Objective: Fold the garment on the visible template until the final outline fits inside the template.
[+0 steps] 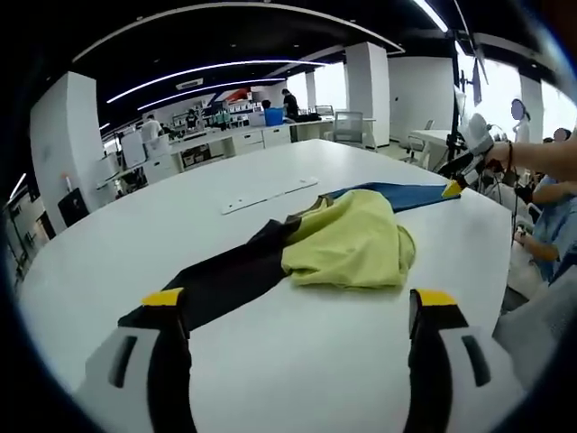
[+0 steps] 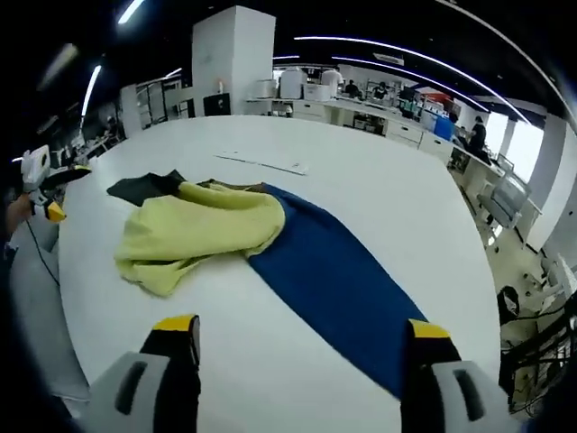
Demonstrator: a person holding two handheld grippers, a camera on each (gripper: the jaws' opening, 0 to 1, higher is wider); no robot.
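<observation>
A crumpled yellow-green garment [image 1: 347,242] lies on the white table [image 1: 180,216], heaped over the middle of a long cloth band. The band is black [image 1: 225,280] at my end and blue [image 1: 406,195] at the far end. My left gripper [image 1: 297,302] is open, and its left jaw stands beside the black end. In the right gripper view the yellow-green garment [image 2: 194,230] covers the band between its black tip [image 2: 144,187] and its blue length [image 2: 334,271]. My right gripper [image 2: 302,329] is open, its right jaw by the blue end. Nothing sits between either pair of jaws.
A thin white strip [image 1: 270,193] lies flat on the table beyond the garment, also seen as the strip [image 2: 261,164]. A person's hand [image 1: 505,158] holds the right gripper [image 1: 458,185] at the table's edge. Desks, pillars and people stand in the background.
</observation>
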